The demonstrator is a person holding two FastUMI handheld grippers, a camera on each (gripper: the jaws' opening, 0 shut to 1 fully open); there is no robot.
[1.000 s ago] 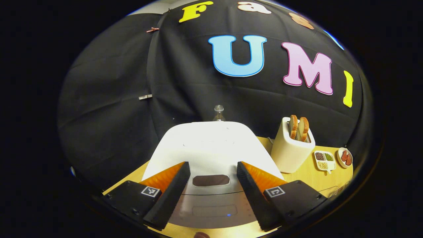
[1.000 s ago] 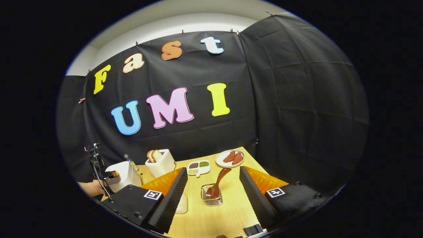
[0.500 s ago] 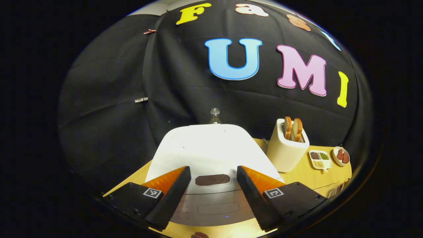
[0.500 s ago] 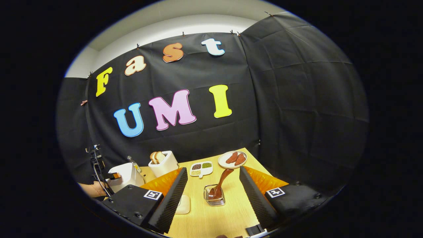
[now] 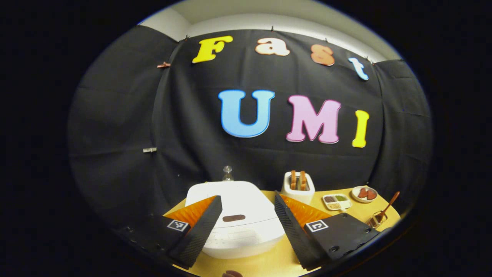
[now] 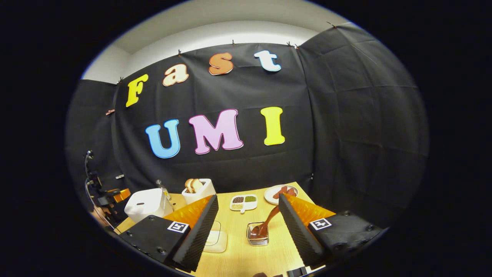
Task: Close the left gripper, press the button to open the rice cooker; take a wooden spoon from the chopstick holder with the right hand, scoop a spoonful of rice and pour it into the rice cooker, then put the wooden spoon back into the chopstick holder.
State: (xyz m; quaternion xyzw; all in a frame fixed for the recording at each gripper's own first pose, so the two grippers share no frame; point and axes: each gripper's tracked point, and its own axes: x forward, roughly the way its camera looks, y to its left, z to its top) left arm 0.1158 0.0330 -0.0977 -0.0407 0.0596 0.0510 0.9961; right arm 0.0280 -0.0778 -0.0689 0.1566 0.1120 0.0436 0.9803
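The white rice cooker (image 5: 238, 225) stands with its lid down and a dark oval button (image 5: 233, 218) on its front. My left gripper (image 5: 247, 198) hovers open a little way back from it, a finger on each side of the view of the cooker. The wire chopstick holder (image 6: 258, 235) holds a brown wooden spoon (image 6: 269, 219), leaning right. My right gripper (image 6: 248, 197) is open above the table, short of the holder. A pale square dish (image 6: 216, 239) lies beside its left finger. From the right gripper view, the cooker (image 6: 148, 204) and left gripper (image 6: 115, 195) are far left.
A white toaster (image 5: 298, 186) with bread slices stands right of the cooker, with a divided dish of grains (image 5: 334, 200) and a plate of red pieces (image 5: 364, 193) beyond. A glass bottle (image 5: 227, 173) stands behind the cooker. The wooden table (image 6: 246, 257) ends at the black cloth walls.
My left gripper has drawn back and up from the rice cooker, which now looks smaller and farther off. The right gripper shifted slightly. Both stayed open.
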